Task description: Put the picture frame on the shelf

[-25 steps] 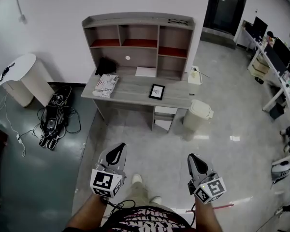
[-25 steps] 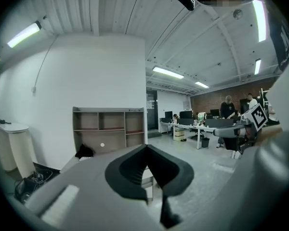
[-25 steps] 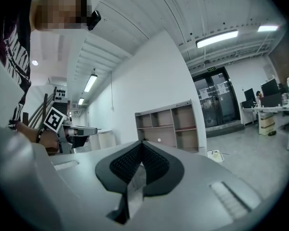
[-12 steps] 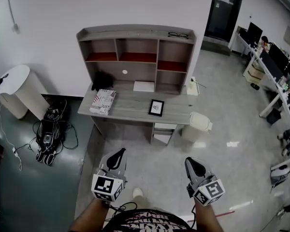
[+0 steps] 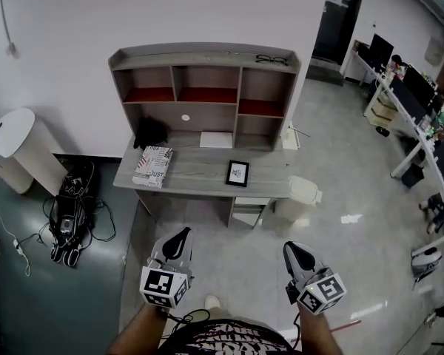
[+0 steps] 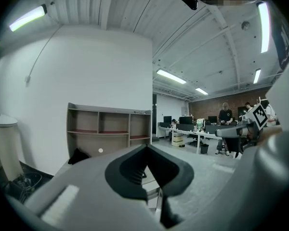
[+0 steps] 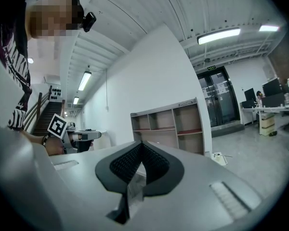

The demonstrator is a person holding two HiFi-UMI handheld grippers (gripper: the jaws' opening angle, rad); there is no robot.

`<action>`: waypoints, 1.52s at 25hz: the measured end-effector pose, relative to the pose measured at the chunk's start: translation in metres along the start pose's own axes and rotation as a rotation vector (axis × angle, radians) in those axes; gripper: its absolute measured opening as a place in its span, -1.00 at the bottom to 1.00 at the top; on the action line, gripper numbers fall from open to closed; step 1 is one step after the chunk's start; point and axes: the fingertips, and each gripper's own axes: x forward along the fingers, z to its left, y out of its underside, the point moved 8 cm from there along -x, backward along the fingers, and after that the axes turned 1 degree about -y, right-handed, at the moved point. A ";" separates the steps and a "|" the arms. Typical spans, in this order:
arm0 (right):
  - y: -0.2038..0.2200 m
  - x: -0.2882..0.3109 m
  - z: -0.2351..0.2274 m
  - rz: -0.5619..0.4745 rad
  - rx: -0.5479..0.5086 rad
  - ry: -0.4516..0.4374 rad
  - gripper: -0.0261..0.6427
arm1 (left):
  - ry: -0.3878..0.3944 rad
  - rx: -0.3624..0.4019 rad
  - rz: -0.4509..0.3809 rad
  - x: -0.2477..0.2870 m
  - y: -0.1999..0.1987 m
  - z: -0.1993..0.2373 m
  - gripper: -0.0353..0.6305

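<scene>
Left claw (image 5: 177,237) and right claw (image 5: 296,250), both clenched empty, held low at 6 o'clock for the approach; picture frame (image 5: 237,173), apparently propped upright, on table (image 5: 196,176) at 12.

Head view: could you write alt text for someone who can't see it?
A person, seen from above, holds a left gripper and a right gripper, both shut and empty, facing a grey desk. A black picture frame sits on it below the shelf, right of a book.
</scene>
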 end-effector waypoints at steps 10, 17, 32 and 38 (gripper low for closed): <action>0.003 0.014 0.012 -0.003 0.055 0.035 -0.85 | 0.030 -0.013 0.007 0.009 0.003 0.033 -0.89; -0.003 -0.001 -0.006 -0.045 0.086 0.095 -0.85 | 0.040 -0.039 -0.007 0.020 0.001 0.035 -0.89; -0.008 0.046 -0.048 0.007 0.039 0.065 -0.85 | 0.041 -0.021 0.020 0.067 -0.001 0.041 -0.89; -0.010 0.070 -0.068 0.035 0.040 0.045 -0.85 | 0.022 -0.032 0.037 0.091 0.001 0.051 -0.89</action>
